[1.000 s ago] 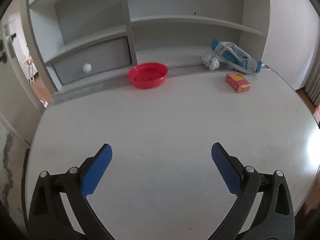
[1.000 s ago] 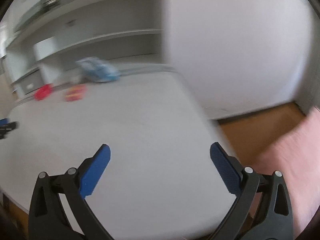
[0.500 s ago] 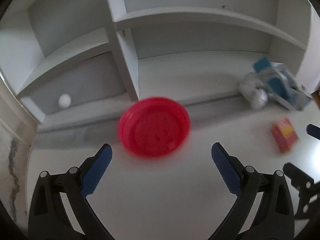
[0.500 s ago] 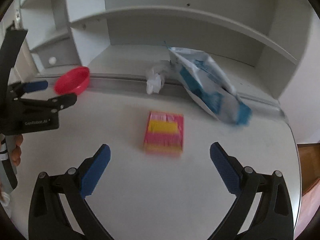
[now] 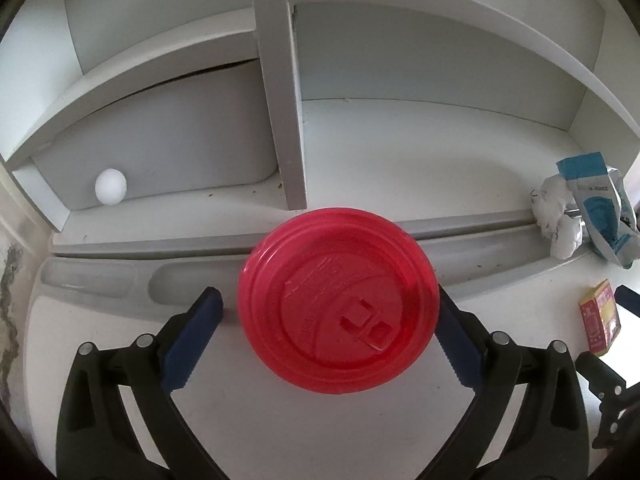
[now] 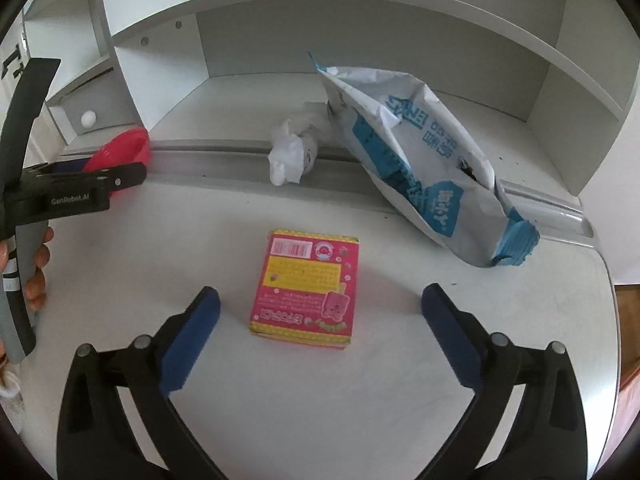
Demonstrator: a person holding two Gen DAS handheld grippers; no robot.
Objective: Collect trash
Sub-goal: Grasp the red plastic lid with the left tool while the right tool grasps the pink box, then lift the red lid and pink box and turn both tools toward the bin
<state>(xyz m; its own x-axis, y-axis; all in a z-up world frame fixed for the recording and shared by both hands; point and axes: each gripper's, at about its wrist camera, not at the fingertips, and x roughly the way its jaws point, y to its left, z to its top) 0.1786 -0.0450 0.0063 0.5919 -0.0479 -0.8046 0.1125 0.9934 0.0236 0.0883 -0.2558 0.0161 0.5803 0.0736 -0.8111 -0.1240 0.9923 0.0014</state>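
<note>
Since half a second ago both grippers have closed in on their targets: the shallow red plastic bowl now fills the space between the left gripper's blue pads, and the flat pink-and-yellow cardboard box sits nearer the right gripper, sharply in focus.

The left gripper is spread wide, holding nothing; its right pad lies against or just beside the bowl's rim, its left pad a little apart from it. The bowl rests at the back edge of the white tabletop, against the grey groove that runs below the shelf unit. That wide spread suits the bowl's breadth, and I judge the bowl is to serve as the container for the trash.

The right gripper is likewise wide open and empty, the box lying flat on the tabletop ahead of and between its pads, apart from both. The approach lines the fingers up on either side of the box, which looks like the first pick.

Further back, a crumpled white paper wad lies in the groove, touching a torn blue-and-white plastic bag that slumps toward the right back corner. A small white ball sits in the left shelf compartment.
</note>
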